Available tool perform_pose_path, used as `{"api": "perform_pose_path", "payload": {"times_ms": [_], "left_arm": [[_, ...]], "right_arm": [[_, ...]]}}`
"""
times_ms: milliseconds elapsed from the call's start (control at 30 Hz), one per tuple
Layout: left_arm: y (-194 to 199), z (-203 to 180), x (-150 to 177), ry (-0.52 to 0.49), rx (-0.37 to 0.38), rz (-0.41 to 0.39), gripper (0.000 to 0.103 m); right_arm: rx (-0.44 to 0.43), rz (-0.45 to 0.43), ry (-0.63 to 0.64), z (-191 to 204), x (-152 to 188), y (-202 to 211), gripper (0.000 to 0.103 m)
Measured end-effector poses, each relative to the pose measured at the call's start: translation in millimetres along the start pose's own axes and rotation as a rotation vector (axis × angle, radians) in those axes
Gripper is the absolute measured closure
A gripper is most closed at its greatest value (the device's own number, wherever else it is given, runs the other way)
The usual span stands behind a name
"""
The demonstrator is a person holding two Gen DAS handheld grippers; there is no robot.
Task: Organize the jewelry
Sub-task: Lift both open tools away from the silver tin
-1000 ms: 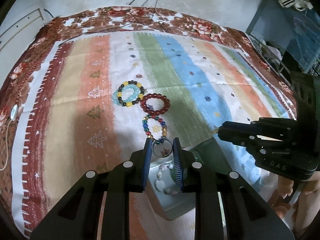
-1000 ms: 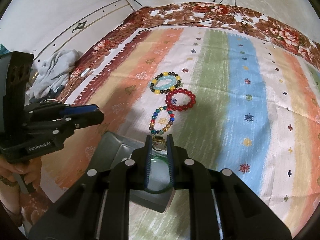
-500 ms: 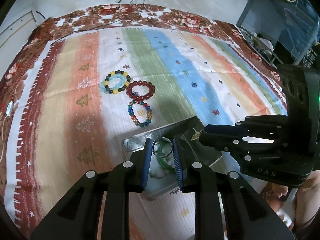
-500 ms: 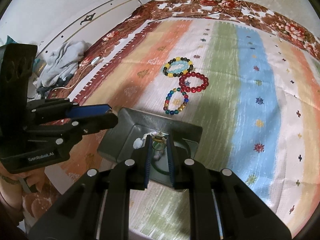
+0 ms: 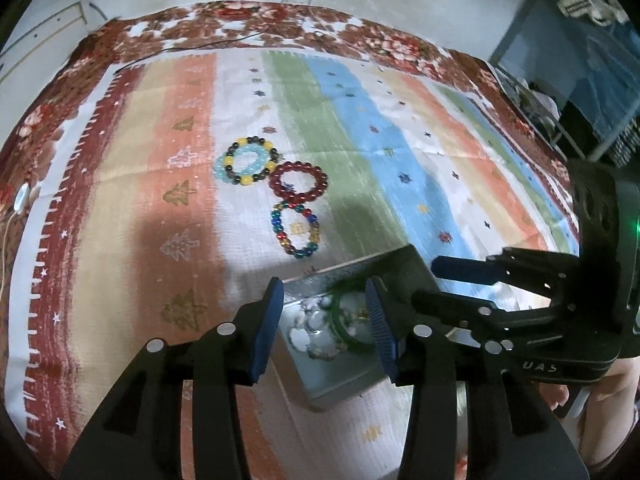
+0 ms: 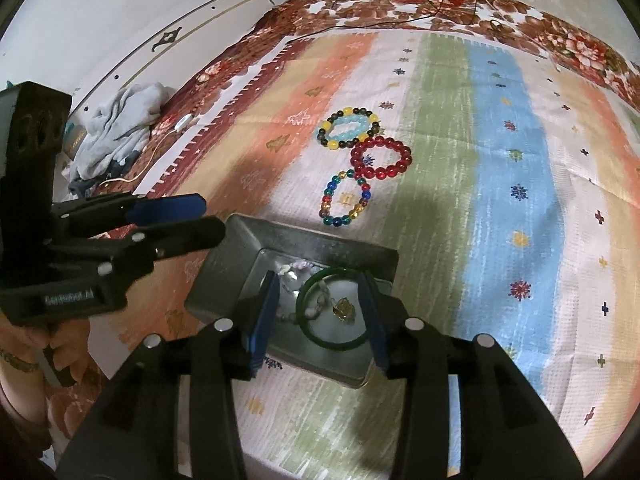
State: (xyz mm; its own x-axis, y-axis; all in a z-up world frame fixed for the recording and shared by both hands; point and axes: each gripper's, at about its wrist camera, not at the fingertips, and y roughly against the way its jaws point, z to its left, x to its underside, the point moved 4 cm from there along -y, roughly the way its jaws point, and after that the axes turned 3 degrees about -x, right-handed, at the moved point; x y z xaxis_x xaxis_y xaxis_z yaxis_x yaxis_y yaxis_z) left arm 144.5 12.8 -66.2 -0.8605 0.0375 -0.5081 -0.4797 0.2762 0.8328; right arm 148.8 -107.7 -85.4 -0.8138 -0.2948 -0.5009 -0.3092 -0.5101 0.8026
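Note:
A grey metal tin (image 6: 224,264) lies on the striped cloth and holds a green bangle (image 6: 320,338), a gold ring (image 6: 345,309) and pale bead pieces (image 6: 294,272). The tin also shows in the left wrist view (image 5: 400,264). My left gripper (image 5: 324,300) is open and empty above the tin. My right gripper (image 6: 318,292) is open and empty above the tin. Beyond the tin lie three bead bracelets: a multicoloured one (image 6: 345,199), a red one (image 6: 381,158) and a blue-yellow-black one (image 6: 349,127).
The striped cloth (image 6: 500,160) has a floral border (image 6: 440,4). A grey garment (image 6: 120,120) and a white cord (image 6: 168,132) lie off its left edge. Black cables (image 5: 248,38) cross the far border. A dark rack (image 5: 580,60) stands at the far right.
Both grippers have opened over the tin. The silver ring held by the left one and the gold ring held by the right one have dropped into it.

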Motion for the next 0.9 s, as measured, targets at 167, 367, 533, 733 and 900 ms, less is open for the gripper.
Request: {"api": "perform_pose_path", "payload": {"times_ms": [167,367,533,733,900], "left_arm": [[-2.5,14.8,-7.8,0.035,-0.026,-0.004,0.060],[-3.3,26.3,-19.2,0.037,-0.106,-0.033,0.054],[-2.0,26.8,-31.6,-0.035,-0.232,-0.091,0.049],[-9.7,33.8,-41.0,-0.052,-0.255,-0.076,0.049],[-19.8,42.6,-46.8,-0.040,-0.265,-0.057,0.049]], "right_arm": [[0.004,-0.008,-0.011,-4.7,-6.0,-1.6,0.060],[0.008,-0.006,-0.014,-8.9,-11.9,-5.9,0.060],[0.025,-0.009,-0.011,-13.0,-19.2,-10.4,0.060],[0.041,-0.003,-0.008,-18.3,-28.7,-20.2,0.060],[0.064,0.015,0.018,-21.9,-38.8,-31.1,0.061]]}}
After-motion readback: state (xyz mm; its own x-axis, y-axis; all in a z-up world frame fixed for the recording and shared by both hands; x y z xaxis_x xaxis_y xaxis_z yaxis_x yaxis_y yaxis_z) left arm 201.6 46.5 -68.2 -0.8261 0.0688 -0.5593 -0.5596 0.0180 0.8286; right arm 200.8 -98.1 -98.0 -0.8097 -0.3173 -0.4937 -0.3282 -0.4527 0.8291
